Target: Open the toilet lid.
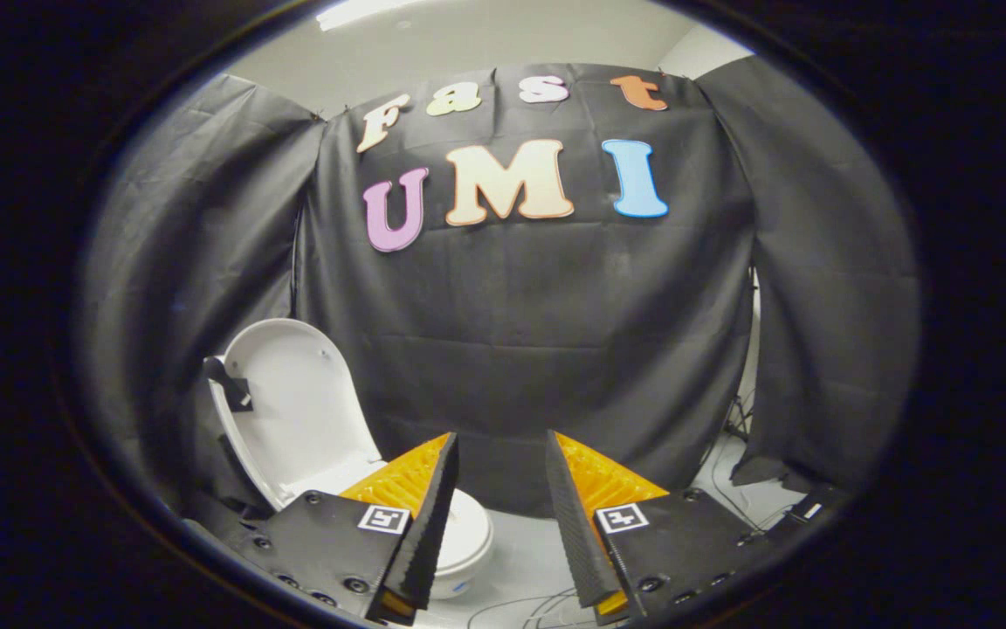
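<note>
The white toilet lid (298, 402) stands raised, leaning back toward the cloth wall, with a small black piece (230, 384) fixed at its left edge. Below it the white toilet bowl rim (468, 537) shows partly behind my left finger. My gripper (500, 450) is open, its two orange and black fingers apart with nothing between them. The left finger (429, 515) lies in front of the bowl; the lid is beyond and to the left of it. The right finger (577, 515) points at the cloth wall.
Black cloth walls (555, 332) close the booth behind and to both sides. Pale floor (529, 546) shows between the fingers, with thin cables (520, 607) lying on it. More cables and a stand leg (739, 428) sit at the gap in the cloth on the right.
</note>
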A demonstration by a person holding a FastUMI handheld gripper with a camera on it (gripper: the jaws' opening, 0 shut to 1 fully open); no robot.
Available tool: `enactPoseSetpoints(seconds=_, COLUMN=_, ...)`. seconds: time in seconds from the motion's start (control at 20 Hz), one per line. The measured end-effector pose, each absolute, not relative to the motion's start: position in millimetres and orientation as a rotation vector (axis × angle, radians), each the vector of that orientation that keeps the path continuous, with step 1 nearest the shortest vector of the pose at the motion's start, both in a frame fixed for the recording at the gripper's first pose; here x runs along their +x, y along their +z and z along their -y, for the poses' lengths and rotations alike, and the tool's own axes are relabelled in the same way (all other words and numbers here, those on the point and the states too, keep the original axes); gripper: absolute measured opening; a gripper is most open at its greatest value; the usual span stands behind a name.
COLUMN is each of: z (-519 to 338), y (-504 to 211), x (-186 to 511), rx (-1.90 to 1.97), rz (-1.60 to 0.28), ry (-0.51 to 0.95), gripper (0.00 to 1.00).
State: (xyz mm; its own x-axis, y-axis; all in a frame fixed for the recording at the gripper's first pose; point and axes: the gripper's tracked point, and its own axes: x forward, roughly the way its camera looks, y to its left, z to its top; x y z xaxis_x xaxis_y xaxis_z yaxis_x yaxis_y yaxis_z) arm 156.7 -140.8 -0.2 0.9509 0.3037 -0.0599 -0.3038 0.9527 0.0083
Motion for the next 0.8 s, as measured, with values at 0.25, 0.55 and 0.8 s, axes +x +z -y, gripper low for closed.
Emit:
enactPoseSetpoints(seconds=0.25, z=148, y=-16, x=148, rx=-0.013, rz=-0.105, ry=0.338, gripper=0.63)
enactPoseSetpoints(seconds=0.55, z=163, y=-13, x=147, rx=-0.004, rz=-0.095, ry=0.339, gripper=0.63)
enactPoseSetpoints(seconds=0.8, z=165, y=-9, x=148, rx=-0.008, rz=-0.086, ry=0.355, gripper=0.63)
